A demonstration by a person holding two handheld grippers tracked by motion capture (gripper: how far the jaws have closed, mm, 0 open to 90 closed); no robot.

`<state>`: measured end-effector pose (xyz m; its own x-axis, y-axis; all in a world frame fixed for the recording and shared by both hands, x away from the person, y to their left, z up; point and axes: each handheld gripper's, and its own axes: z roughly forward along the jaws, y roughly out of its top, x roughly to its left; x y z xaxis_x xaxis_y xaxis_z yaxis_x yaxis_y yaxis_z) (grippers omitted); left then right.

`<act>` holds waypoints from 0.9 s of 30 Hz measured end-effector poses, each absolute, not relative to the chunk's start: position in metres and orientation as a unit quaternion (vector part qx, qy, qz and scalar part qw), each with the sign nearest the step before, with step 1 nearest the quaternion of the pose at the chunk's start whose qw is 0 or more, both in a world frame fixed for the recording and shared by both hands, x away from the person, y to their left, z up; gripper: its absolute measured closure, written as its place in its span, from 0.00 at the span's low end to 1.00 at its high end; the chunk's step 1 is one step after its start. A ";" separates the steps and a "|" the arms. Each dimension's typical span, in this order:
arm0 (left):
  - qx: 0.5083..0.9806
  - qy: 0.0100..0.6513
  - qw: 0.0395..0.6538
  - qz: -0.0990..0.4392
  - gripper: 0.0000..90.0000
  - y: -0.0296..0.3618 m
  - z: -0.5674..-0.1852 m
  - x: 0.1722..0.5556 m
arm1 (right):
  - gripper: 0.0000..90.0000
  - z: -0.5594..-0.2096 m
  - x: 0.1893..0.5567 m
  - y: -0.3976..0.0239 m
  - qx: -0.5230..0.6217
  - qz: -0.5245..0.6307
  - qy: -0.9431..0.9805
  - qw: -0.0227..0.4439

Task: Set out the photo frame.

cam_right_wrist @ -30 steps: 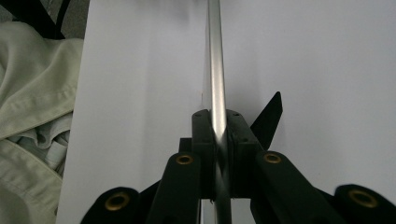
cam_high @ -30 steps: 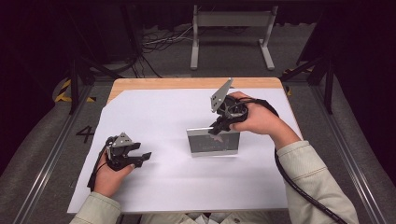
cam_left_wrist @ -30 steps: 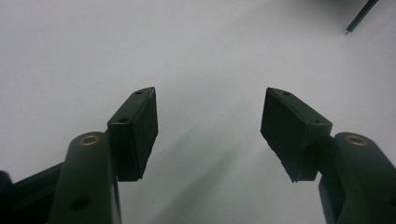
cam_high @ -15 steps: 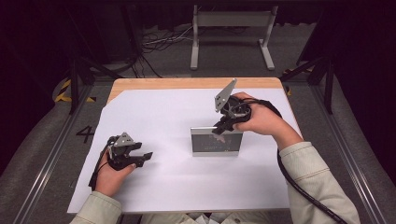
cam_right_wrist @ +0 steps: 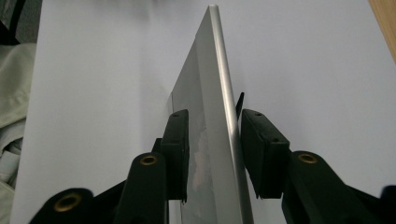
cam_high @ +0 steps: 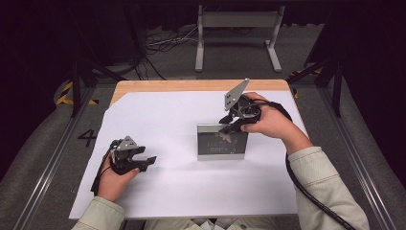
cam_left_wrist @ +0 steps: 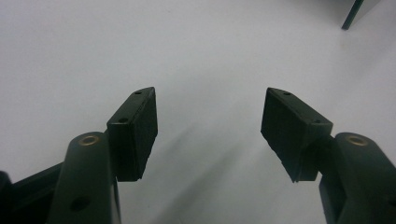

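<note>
A silver-edged picture frame (cam_high: 222,142) stands upright on the white sheet (cam_high: 191,187), right of centre. My right gripper (cam_high: 229,125) is at its top right edge. In the right gripper view the frame's thin metal edge (cam_right_wrist: 215,70) runs between the jaws. The jaws have just been opening, and the pads (cam_right_wrist: 264,149) stand slightly off the frame on both sides. My left gripper (cam_high: 149,162) rests low on the sheet at the left, open, with only bare paper between its pads (cam_left_wrist: 135,130). A dark corner of the frame (cam_left_wrist: 351,16) shows at the top right of the left gripper view.
The sheet covers a wooden table whose bare edge (cam_high: 191,85) shows at the back. Beyond it stand a grey metal stand (cam_high: 237,36) and loose cables (cam_high: 163,45) on the floor. Metal rails (cam_high: 48,163) run along both sides.
The right hand and the frame have shifted slightly to the right. The left hand has kept still.
</note>
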<state>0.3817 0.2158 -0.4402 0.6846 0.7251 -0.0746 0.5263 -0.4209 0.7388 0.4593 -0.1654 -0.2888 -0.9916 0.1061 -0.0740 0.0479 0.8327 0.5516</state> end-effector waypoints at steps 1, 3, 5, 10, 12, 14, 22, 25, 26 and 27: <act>0.833 0.375 0.385 0.129 0.41 0.216 -0.440 0.382 | 0.65 -0.288 0.459 -0.167 0.046 0.294 0.953 0.052; 0.834 0.374 0.384 0.132 0.41 0.216 -0.440 0.382 | 0.61 -0.286 0.459 -0.171 0.064 0.312 0.946 0.058; 0.833 0.375 0.384 0.132 0.41 0.215 -0.440 0.382 | 0.56 -0.284 0.458 -0.175 0.074 0.326 0.940 0.064; 0.833 0.375 0.385 0.130 0.40 0.215 -0.440 0.382 | 0.51 -0.281 0.455 -0.187 0.090 0.346 0.930 0.082; 0.833 0.376 0.386 0.129 0.40 0.214 -0.440 0.382 | 0.51 -0.281 0.455 -0.189 0.095 0.349 0.929 0.084; 0.833 0.375 0.385 0.129 0.40 0.215 -0.440 0.382 | 0.51 -0.280 0.454 -0.198 0.105 0.355 0.925 0.090; 0.831 0.375 0.389 0.133 0.38 0.219 -0.438 0.383 | 0.46 -0.276 0.446 -0.229 0.146 0.380 0.908 0.101; 0.829 0.377 0.391 0.133 0.38 0.218 -0.437 0.382 | 0.44 -0.276 0.442 -0.241 0.157 0.387 0.902 0.108; 0.830 0.375 0.390 0.133 0.38 0.218 -0.437 0.383 | 0.43 -0.275 0.440 -0.246 0.160 0.389 0.900 0.112; 0.830 0.375 0.391 0.133 0.38 0.218 -0.437 0.383 | 0.43 -0.275 0.439 -0.250 0.165 0.391 0.898 0.112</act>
